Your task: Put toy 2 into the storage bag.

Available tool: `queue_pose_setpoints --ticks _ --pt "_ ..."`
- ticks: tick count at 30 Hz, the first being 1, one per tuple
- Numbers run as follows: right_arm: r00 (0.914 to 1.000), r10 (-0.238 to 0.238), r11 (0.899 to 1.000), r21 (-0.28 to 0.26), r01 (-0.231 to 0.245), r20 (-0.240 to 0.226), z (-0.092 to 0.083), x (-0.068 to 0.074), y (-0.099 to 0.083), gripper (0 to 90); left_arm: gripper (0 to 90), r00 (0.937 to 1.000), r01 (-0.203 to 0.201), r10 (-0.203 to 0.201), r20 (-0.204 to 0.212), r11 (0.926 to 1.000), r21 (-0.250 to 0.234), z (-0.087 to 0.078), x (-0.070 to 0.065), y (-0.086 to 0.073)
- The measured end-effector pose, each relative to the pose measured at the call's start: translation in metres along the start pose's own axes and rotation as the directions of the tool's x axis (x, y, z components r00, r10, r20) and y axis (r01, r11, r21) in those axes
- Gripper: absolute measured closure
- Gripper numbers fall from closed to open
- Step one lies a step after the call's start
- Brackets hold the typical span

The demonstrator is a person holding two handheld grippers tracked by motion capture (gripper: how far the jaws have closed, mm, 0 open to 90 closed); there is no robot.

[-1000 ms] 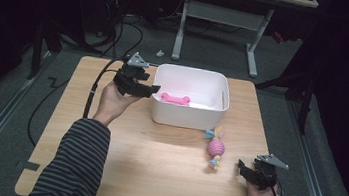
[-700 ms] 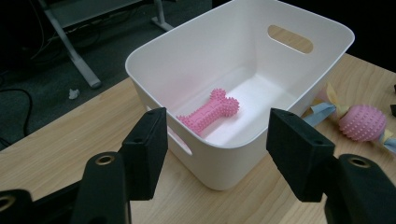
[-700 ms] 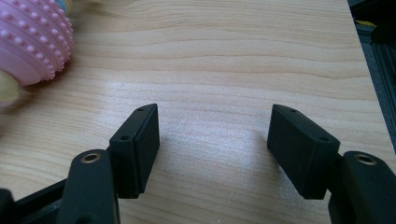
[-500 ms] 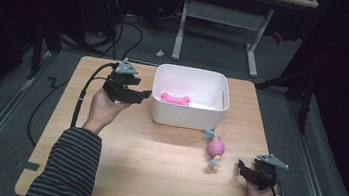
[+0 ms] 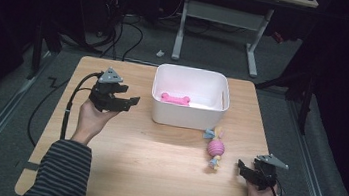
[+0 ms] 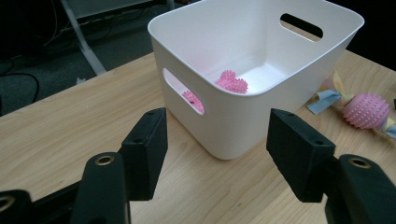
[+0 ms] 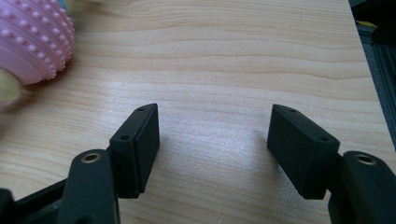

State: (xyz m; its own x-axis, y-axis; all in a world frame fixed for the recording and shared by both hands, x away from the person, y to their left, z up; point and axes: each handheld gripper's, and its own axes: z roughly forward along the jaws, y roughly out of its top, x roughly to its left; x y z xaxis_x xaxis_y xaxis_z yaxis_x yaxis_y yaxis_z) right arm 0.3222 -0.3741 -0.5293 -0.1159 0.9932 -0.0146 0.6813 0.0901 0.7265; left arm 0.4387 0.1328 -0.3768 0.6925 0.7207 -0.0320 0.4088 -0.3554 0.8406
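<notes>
A white bin (image 5: 187, 118) stands at the back middle of the wooden table (image 5: 144, 165). A pink spiky bone (image 5: 175, 98) lies inside it. The left gripper view has the bin (image 6: 233, 122) close ahead and the bone (image 6: 232, 83) on its floor. My left gripper (image 5: 131, 95) hovers left of the bin, open and holding nothing (image 6: 217, 119). A pink nubbed ball on a pastel rope (image 5: 215, 147) lies in front of the bin's right corner. My right gripper (image 5: 243, 168) rests open near the table's front right, the ball (image 7: 32, 39) up to its left.
The table's right edge (image 7: 369, 70) runs close beside the right gripper. A black cable (image 5: 67, 110) trails from the left gripper off the table's left side. A desk frame (image 5: 222, 18) and cables stand on the floor behind the table.
My left gripper has drawn back leftward from the bin's rim and sunk a little. The right gripper, the bin and both toys have stayed put.
</notes>
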Motion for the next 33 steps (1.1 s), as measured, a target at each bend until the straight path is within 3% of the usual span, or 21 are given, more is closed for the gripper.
queue_pose_setpoints --ticks 14,33 --pt "1.0000 -0.001 1.000 0.000 0.001 0.000 0.000 0.000 0.000 34.8 37.8 0.9970 0.060 -0.059 -0.050 0.9982 0.009 -0.009 -0.002 -0.055" --pt "1.0000 -0.003 1.000 -0.001 0.003 0.001 0.000 0.000 0.000 34.8 37.5 0.9837 0.140 -0.135 -0.120 0.9893 0.041 -0.001 -0.001 -0.119"
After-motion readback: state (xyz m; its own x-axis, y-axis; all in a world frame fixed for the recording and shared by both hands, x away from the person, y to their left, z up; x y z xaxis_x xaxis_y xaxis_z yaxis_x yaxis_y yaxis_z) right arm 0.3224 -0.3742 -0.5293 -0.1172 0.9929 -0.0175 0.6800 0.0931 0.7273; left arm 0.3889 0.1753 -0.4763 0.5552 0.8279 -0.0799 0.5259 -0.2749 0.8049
